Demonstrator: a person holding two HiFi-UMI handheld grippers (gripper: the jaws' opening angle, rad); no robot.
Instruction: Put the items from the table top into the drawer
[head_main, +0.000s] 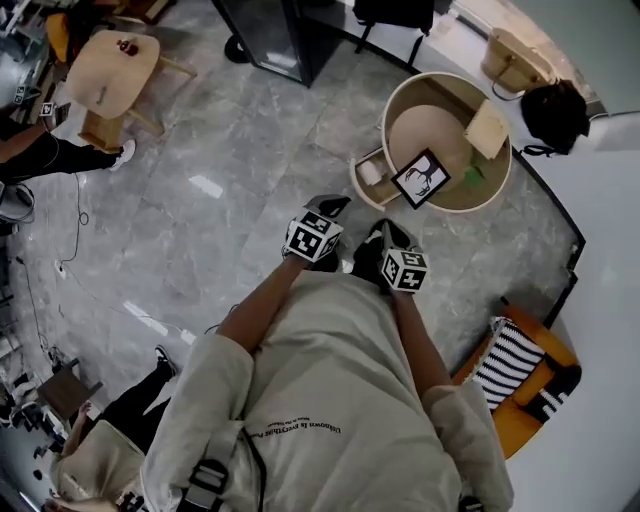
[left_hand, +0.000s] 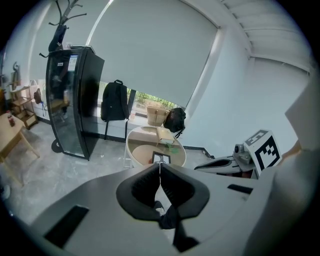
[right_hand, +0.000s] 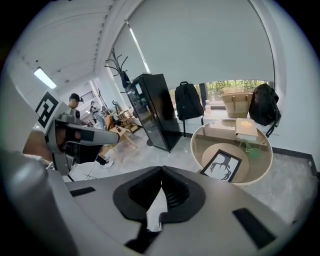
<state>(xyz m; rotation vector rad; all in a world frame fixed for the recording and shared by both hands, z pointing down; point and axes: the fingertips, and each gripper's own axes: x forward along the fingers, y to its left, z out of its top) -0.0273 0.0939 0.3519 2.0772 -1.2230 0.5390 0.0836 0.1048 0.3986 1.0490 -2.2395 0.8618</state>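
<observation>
A round glass-topped table stands ahead of me. On it lie a framed black-and-white picture, a tan book and a small green item. An open drawer juts from the table's left side. Both grippers hang over the floor, short of the table. The left gripper is shut and empty, its tips meeting in the left gripper view. Beside it, the right gripper is also shut with nothing between its fingers. The picture and book show beyond its jaws.
A black cabinet stands to the table's left. A black backpack and a woven bag sit behind the table. An orange chair with a striped cushion is at my right. A wooden table and people are far left.
</observation>
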